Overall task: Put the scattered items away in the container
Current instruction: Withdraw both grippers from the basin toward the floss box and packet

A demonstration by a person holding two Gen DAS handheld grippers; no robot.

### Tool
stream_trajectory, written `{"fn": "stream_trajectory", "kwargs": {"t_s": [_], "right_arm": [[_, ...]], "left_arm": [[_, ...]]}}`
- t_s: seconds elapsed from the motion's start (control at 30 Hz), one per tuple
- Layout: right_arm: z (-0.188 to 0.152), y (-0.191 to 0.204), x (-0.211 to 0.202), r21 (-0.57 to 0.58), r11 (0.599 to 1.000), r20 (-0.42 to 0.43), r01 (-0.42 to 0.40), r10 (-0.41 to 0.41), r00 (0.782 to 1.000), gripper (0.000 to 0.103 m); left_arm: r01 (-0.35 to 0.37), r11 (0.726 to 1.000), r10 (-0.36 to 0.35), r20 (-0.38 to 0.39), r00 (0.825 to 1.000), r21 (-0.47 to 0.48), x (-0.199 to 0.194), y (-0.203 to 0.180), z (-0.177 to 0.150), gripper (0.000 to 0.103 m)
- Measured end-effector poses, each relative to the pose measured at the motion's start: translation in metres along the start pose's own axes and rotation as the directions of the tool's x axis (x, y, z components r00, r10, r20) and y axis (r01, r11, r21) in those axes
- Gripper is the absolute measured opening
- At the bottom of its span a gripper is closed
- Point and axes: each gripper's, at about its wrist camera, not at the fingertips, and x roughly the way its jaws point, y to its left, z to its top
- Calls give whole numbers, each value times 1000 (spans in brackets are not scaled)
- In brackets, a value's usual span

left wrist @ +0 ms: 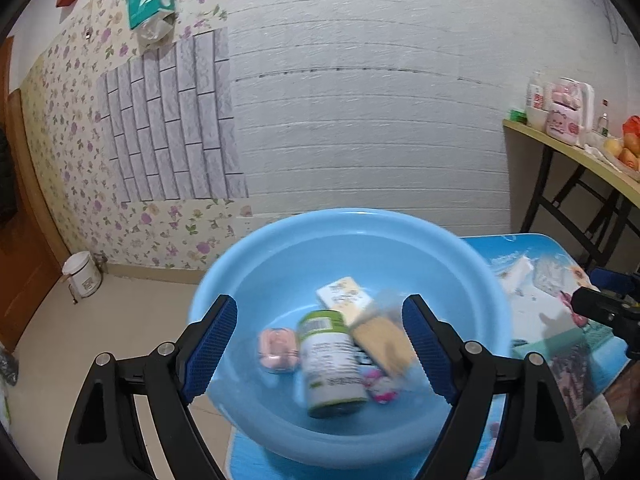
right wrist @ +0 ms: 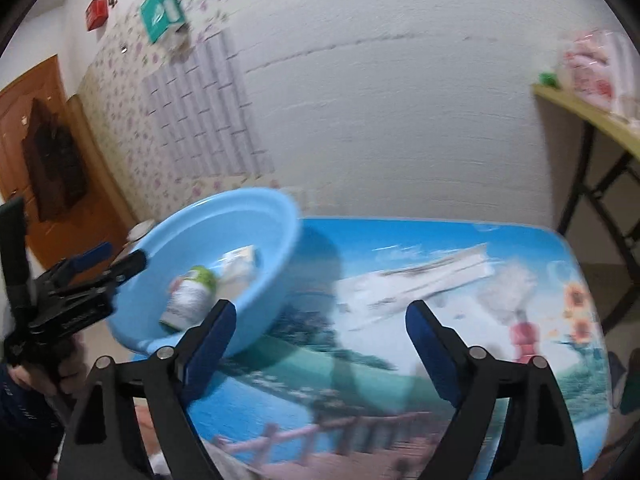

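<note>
We hold our left gripper (left wrist: 320, 344) above a round light-blue plastic basin (left wrist: 248, 264), its two blue-padded fingers (left wrist: 212, 344) spread wide with nothing pressed between them. Framed between those fingers, down in the basin, lie a white cylindrical bottle with a green band (left wrist: 330, 364) on its side, a small pink case (left wrist: 278, 350) just to its left, a white-and-yellow flat box (left wrist: 346, 298) beyond it, a tan oblong packet (left wrist: 384, 340) to its right, and a small pink-and-white trinket (left wrist: 380, 386) beside the bottle's near end. Motion blur softens all of them, so we cannot read any label.

Our right gripper (right wrist: 320, 344) hangs over a table covered with a blue printed scenic cloth (right wrist: 440, 248), jaws standing wide apart and gripping nothing. The basin (right wrist: 256, 216) sits ahead and to the left of this tool, at the table's left end, tilted in the picture. A long white flat packet (right wrist: 416, 280) lies on the cloth ahead of the right gripper, between and beyond its fingertips, apart from the basin. This view is heavily blurred. At its left edge we see the left gripper (right wrist: 120, 268) held in a hand (right wrist: 40, 376), beside the basin's rim.
</note>
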Motion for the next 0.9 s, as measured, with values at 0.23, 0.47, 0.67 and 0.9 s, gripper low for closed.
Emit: {"fn": "stream_trajectory", "kwargs": {"t_s": [0.23, 0.47, 0.67, 0.9], "right_arm": [[-19, -20, -23, 14, 1000, -27, -27, 27, 999, 103], [-49, -61, -40, 41, 998, -79, 56, -52, 995, 103], [-65, -93, -57, 116, 988, -81, 98, -89, 993, 103], [-69, -105, -58, 142, 985, -95, 102, -89, 991, 103]], "left_arm": [[68, 997, -68, -6, 998, -28, -17, -42, -9, 98], [158, 986, -156, -35, 987, 46, -23, -99, -23, 103], [211, 972, -208, -43, 977, 105, -26, -134, -21, 103], [215, 968, -211, -45, 976, 131, -33, -143, -22, 103]]}}
